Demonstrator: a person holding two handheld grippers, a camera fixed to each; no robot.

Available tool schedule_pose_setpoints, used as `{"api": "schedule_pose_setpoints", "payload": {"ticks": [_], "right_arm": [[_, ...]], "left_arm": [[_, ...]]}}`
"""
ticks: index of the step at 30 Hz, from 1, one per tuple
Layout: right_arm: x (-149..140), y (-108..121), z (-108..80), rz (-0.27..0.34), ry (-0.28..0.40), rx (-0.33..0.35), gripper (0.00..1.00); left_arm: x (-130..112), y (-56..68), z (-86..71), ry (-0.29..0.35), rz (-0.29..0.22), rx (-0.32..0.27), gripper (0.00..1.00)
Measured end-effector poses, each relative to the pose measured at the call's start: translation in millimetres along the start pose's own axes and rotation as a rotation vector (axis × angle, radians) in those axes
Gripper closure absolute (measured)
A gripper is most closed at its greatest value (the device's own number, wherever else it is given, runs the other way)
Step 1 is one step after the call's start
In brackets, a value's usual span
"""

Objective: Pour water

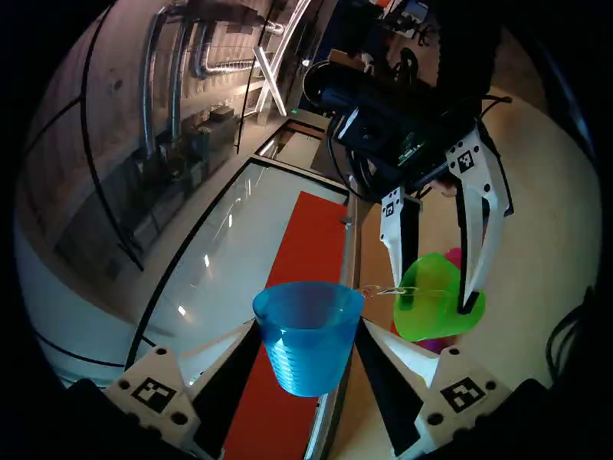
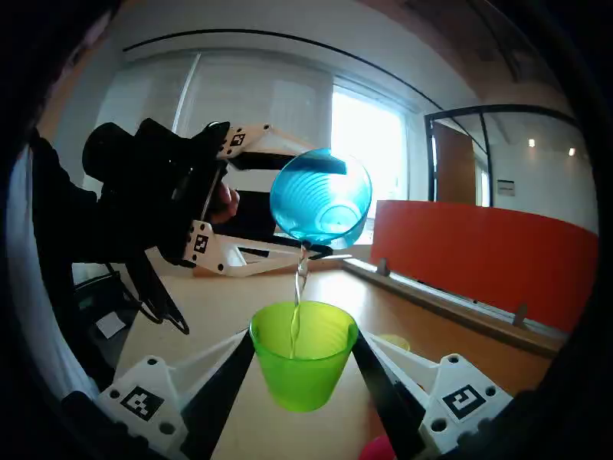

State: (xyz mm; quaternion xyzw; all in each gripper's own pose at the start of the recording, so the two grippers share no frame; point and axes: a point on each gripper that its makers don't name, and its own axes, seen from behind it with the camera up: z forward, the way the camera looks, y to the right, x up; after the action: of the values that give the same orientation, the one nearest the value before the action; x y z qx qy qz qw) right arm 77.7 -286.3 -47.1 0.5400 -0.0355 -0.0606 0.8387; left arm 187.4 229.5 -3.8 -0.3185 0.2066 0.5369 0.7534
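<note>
Water [image 2: 298, 291] links two cups: left tongs [image 1: 308, 326] clamp blue cup [image 1: 308, 353], right tongs [image 2: 303, 335] green cup [image 2: 304, 379].

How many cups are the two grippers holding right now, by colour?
Blue cup: 1
Green cup: 1
Total: 2

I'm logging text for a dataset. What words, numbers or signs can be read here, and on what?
No word or number is readable.
The wall sign: too small to read.
The square markers on the right gripper: black-and-white patterns, not text.
The blue cup and green cup: no print visible.
</note>
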Motion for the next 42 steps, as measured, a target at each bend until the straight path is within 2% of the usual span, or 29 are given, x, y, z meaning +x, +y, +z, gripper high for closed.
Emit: {"api": "schedule_pose_setpoints", "payload": {"ticks": [18, 36, 42], "right_arm": [[0.2, -0.2, -3.5, -0.007, 0.0, -0.004, 0.09], [0.8, 0.8, -3.0, -0.012, 0.003, -0.009, 0.09], [2.2, 0.4, -2.4, -0.013, 0.006, -0.007, 0.09]], "left_arm": [[4.1, -4.8, 0.9, -0.002, 0.039, -0.005, 0.17], [4.1, -2.7, 2.9, -0.005, 0.05, -0.011, 0.17], [3.5, -6.6, 2.3, -0.006, 0.059, -0.009, 0.17]]}}
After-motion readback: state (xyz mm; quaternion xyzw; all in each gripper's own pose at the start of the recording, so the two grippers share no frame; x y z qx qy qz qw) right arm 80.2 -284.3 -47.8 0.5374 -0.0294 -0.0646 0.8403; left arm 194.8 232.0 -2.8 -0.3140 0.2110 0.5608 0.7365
